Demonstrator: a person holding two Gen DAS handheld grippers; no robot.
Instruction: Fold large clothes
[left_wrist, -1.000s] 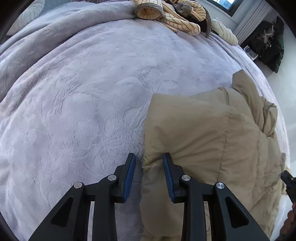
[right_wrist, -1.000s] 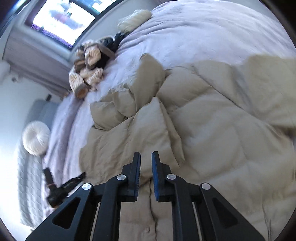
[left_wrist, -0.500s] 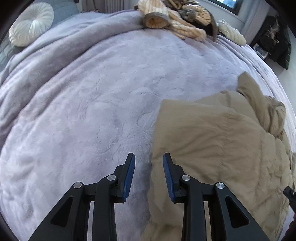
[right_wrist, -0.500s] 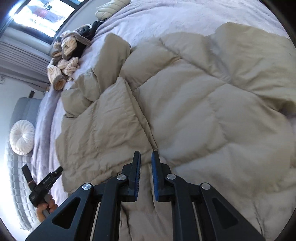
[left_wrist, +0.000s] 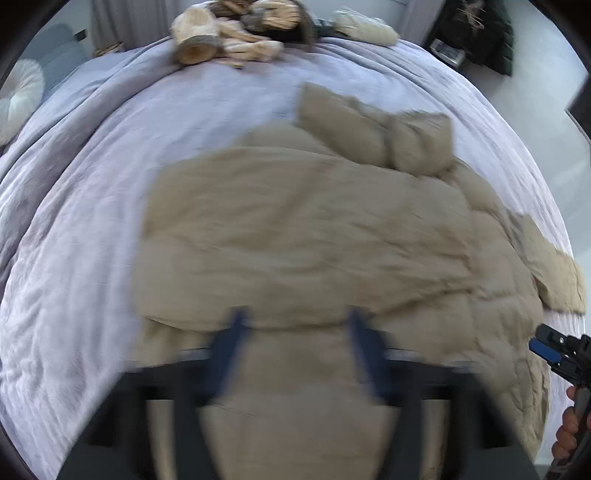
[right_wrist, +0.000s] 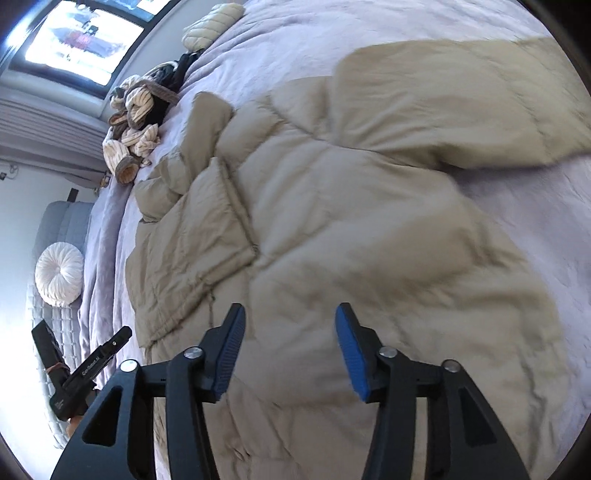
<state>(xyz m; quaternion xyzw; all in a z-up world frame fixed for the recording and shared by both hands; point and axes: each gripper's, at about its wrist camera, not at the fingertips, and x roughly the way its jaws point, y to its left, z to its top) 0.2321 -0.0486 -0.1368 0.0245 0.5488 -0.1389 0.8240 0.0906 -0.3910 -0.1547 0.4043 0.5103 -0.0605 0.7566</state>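
On the left of the right wrist view, a round white pleated cushion (right_wrist: 59, 274) sits on a grey padded seat beside the bed, and a heap of cream striped knitwear (right_wrist: 136, 129) lies at the far edge under a bright window (right_wrist: 79, 40). The beige quilted puffer jacket (left_wrist: 314, 240) lies spread across the middle of the lilac plush bedspread (left_wrist: 92, 221), one sleeve flung out to the right.

The left gripper (left_wrist: 295, 343), blurred, has just been opening and stands wide above the jacket with nothing pinched. The right gripper (right_wrist: 290, 347) has likewise just been opening, its blue pads apart over the quilting, holding nothing.

The jacket looks light, puffy and springy, likely slippery-shelled; folds may bounce back. A stitched hem or sleeve cuff seems the surest place to grip.
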